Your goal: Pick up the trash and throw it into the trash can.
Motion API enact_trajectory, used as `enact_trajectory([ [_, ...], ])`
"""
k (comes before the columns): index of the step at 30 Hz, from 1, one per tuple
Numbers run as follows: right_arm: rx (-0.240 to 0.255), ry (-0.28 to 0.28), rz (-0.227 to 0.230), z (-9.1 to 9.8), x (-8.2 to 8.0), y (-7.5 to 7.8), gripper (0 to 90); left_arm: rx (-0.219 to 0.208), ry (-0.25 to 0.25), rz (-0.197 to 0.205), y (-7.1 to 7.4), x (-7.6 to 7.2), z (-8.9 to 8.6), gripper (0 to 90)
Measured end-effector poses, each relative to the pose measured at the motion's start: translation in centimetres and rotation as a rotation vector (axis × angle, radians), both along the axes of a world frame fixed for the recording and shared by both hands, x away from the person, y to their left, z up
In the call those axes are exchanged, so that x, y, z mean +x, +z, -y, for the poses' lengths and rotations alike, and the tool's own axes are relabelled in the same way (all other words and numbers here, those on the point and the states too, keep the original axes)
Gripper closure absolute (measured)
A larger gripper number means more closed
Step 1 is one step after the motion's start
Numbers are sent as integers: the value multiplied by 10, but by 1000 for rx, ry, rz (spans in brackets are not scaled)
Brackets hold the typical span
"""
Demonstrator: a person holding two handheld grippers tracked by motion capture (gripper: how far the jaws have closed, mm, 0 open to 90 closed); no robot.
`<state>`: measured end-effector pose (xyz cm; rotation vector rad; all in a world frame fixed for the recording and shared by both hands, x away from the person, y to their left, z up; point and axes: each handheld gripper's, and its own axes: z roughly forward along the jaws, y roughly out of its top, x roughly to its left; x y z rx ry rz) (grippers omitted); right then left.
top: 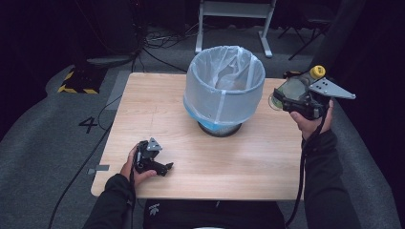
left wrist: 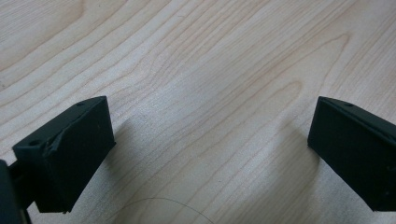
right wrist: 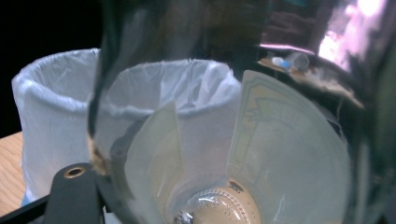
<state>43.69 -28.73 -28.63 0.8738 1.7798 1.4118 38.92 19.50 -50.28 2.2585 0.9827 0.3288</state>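
Pale wood carries the left gripper [top: 152, 160], jaws spread and empty, resting low near the table [top: 239, 176] edge. Farther off, the right gripper [top: 298, 98] clenches a clear plastic cup [top: 282, 95] lying sideways beside the lined bin [top: 224, 90], nearer that hand.

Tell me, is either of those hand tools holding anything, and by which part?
The right gripper holds a clear plastic bottle by its body, beside the lined bin. The left gripper holds nothing; its fingers stand open over the table.
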Motion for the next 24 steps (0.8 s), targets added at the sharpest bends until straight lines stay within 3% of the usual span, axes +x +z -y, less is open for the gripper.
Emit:
enact_trajectory([
  [3, 10, 5, 27, -2, -3, 14, 281, 0, 0, 0, 0, 0, 0, 5],
  [11, 47, 19, 65, -7, -7, 34, 281, 0, -1, 0, 0, 0, 0, 5],
  [21, 53, 40, 87, -15, -3, 45, 281, 0, -1, 0, 0, 0, 0, 5],
  [22, 81, 42, 85, -19, -3, 48, 281, -1, 0, 0, 0, 0, 0, 5],
  [24, 92, 58, 86, -20, -2, 50, 281, -2, -1, 0, 0, 0, 0, 5],
])
